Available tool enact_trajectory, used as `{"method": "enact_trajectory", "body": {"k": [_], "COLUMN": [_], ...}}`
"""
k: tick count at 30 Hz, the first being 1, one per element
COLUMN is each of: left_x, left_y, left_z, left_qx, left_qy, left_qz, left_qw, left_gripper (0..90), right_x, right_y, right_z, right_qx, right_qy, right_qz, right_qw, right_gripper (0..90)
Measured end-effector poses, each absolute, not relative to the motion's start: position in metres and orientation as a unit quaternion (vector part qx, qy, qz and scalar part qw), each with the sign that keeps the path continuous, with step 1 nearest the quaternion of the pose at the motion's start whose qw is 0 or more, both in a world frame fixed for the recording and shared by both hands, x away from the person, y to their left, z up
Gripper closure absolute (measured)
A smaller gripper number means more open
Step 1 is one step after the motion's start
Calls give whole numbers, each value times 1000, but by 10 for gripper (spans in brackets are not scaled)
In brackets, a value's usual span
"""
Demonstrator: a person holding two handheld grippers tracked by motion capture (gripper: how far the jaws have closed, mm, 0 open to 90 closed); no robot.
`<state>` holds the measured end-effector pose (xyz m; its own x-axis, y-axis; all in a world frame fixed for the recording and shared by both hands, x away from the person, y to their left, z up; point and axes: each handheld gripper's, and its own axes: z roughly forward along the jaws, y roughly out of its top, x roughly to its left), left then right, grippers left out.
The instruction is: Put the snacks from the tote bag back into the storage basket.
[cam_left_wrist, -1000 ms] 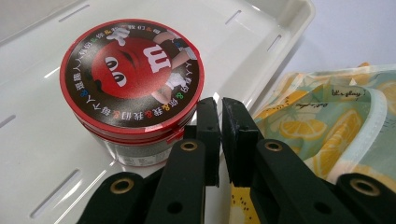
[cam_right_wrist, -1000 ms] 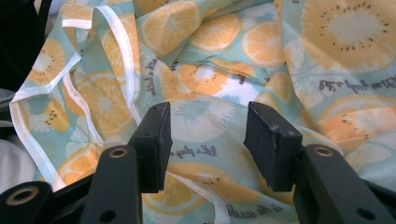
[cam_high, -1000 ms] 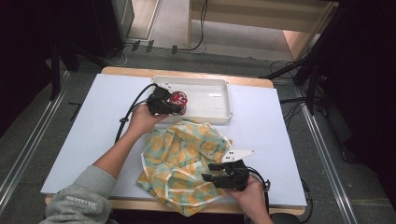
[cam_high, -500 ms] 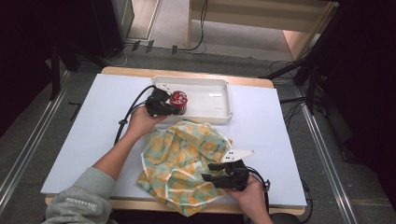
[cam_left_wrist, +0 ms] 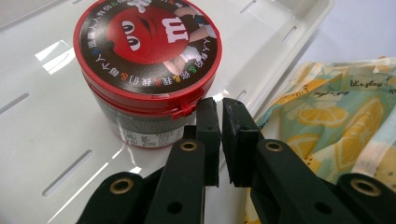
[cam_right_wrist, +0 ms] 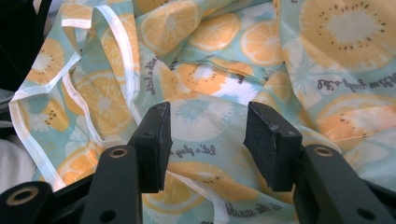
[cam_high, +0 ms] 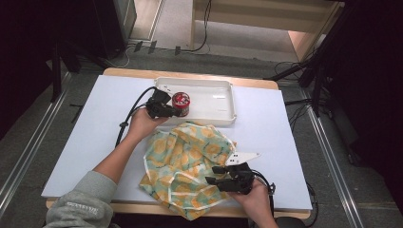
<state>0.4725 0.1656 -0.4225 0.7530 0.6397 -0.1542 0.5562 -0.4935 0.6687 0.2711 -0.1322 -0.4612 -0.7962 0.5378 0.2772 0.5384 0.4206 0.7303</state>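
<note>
Right tongs (cam_high: 215, 175): nearest the person, at the near right of the tabletop (cam_high: 85, 128), jaws spread wide over the fruit-print cloth (cam_high: 190, 166); in the right gripper view nothing is pinched and fabric shows between and beyond the pads (cam_right_wrist: 156, 140).
Cloth: a crumpled heap with white-edged hems, lying on the near middle of the tabletop, its far edge just beside the tray's near wall. It looks untouched so far; no fold or lift is begun.
Left tongs (cam_left_wrist: 220, 119): farther off, at the tray's near rim, jaws pressed nearly together with nothing between them; their tips sit just beside the tin's base, at its lower right in the left gripper view.
Candy tin (cam_high: 181, 103): red lid on, upright, standing inside the white tray (cam_high: 223, 111) toward its left end, free of any grip.
Done, as judged: the tin appears set down in the tray and let go.
Left, as judged: the cloth work seems to be what remains, with the right tongs poised to close on the fabric and the left hand (cam_high: 141, 124) yet to come back to help.
</note>
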Motion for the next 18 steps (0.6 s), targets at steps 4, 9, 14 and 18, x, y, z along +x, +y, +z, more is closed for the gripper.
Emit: {"method": "enact_trajectory", "body": {"k": [4,9,14,18], "left_x": [474,474,476,477], "left_y": [168,171,176,179], "left_z": [-423,-422,-423,-423], "left_qx": [863,860,857,855], "left_qy": [346,353,358,364], "left_qz": [54,55,56,58], "left_qw": [365,364,365,365], "left_gripper": [861,861,861,860], "right_x": [271,271,271,271], "right_y": [-132,-132,-131,-132], "right_z": [-462,-462,-462,-462], "right_qx": [-318,-318,-319,-319], "right_qy": [-843,-844,-844,-844], "right_qz": [-433,-432,-431,-431], "right_qw": [1,0,1,1], "right_gripper": [517,517,517,517]}}
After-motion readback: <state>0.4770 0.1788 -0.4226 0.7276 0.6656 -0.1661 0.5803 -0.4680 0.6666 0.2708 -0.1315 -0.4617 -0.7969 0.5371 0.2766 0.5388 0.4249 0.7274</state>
